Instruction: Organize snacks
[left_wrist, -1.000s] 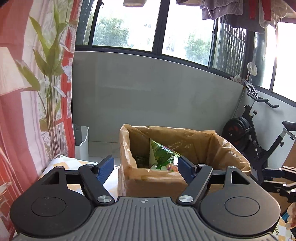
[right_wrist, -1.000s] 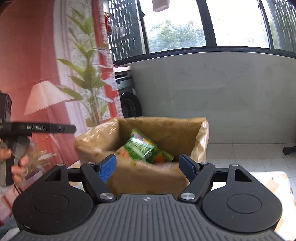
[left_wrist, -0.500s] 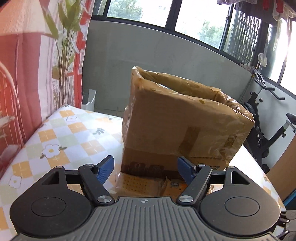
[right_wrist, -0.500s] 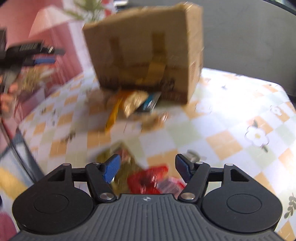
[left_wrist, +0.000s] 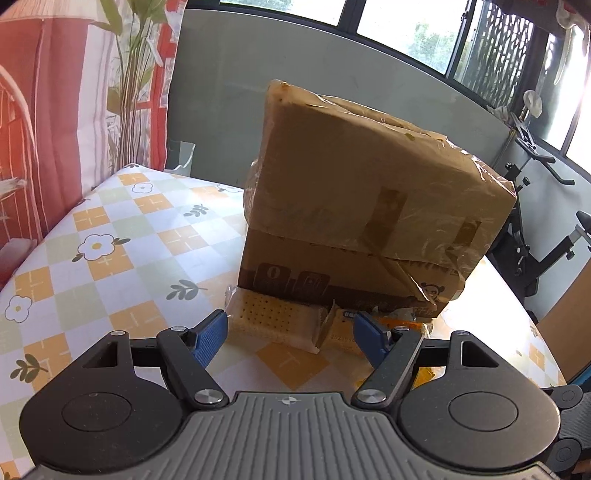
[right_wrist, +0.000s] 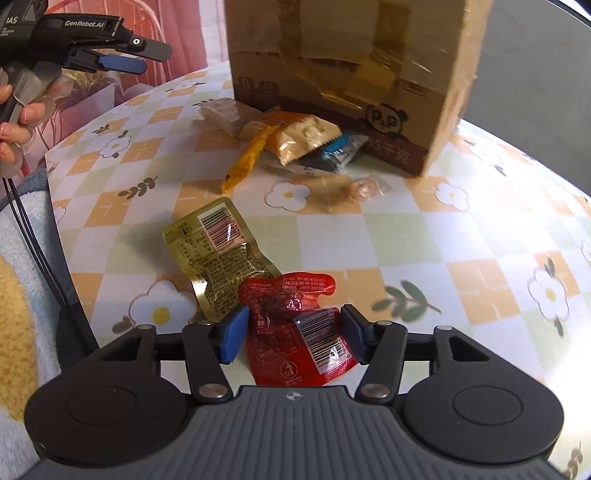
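Note:
A tall cardboard box (left_wrist: 369, 192) stands on the flowered tablecloth (left_wrist: 110, 240). At its foot lies a clear-wrapped cracker pack (left_wrist: 273, 321), just ahead of my left gripper (left_wrist: 291, 332), whose jaws stand open and apart from it. In the right wrist view the box (right_wrist: 351, 55) is at the top. A red snack packet (right_wrist: 291, 291) lies flat between the fingers of my right gripper (right_wrist: 293, 328). Its jaws are closing around the packet, pads beside its edges. A gold packet (right_wrist: 218, 258) lies just left of it. The left gripper (right_wrist: 122, 55) shows at top left.
Several more snacks sit against the box: an orange stick (right_wrist: 247, 158), a tan pack (right_wrist: 303, 140), a blue packet (right_wrist: 340, 147). The table's edge (right_wrist: 62, 206) runs down the left. An exercise bike (left_wrist: 535, 240) and a white bin (left_wrist: 181, 155) stand beyond.
Both grippers dropped from above the open box, where green packets showed inside, to table level. The right one tipped downward and its jaws narrowed around the red packet.

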